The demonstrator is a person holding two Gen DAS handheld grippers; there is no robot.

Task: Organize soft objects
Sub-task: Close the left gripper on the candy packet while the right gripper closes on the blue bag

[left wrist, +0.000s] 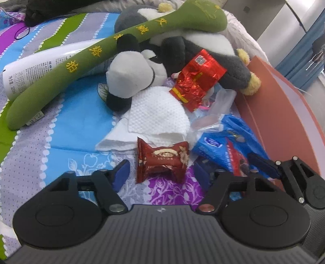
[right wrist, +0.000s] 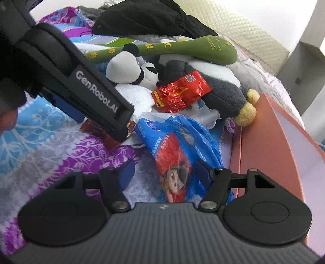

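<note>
A dark red candy wrapper [left wrist: 162, 162] lies on the patterned bedsheet between the fingers of my left gripper [left wrist: 161, 175]; the jaws stand apart and neither pad touches it. My right gripper [right wrist: 165, 172] straddles a blue snack bag [right wrist: 174, 150], jaws apart, the right pad at the bag's edge. Beyond lie a white cloth [left wrist: 158, 113], a panda plush [left wrist: 134, 75], a long green plush [left wrist: 101, 54] and a grey plush [right wrist: 221, 89]. In the right wrist view the left gripper [right wrist: 124, 132] reaches down over the candy [right wrist: 101, 134].
A red foil packet [left wrist: 197, 79] rests against the panda. A white bottle [left wrist: 40, 67] lies under the green plush at left. An orange box [left wrist: 284, 113] borders the right side. Black clothing [right wrist: 146, 18] is heaped at the back. A right gripper finger [left wrist: 264, 164] shows over the blue bag.
</note>
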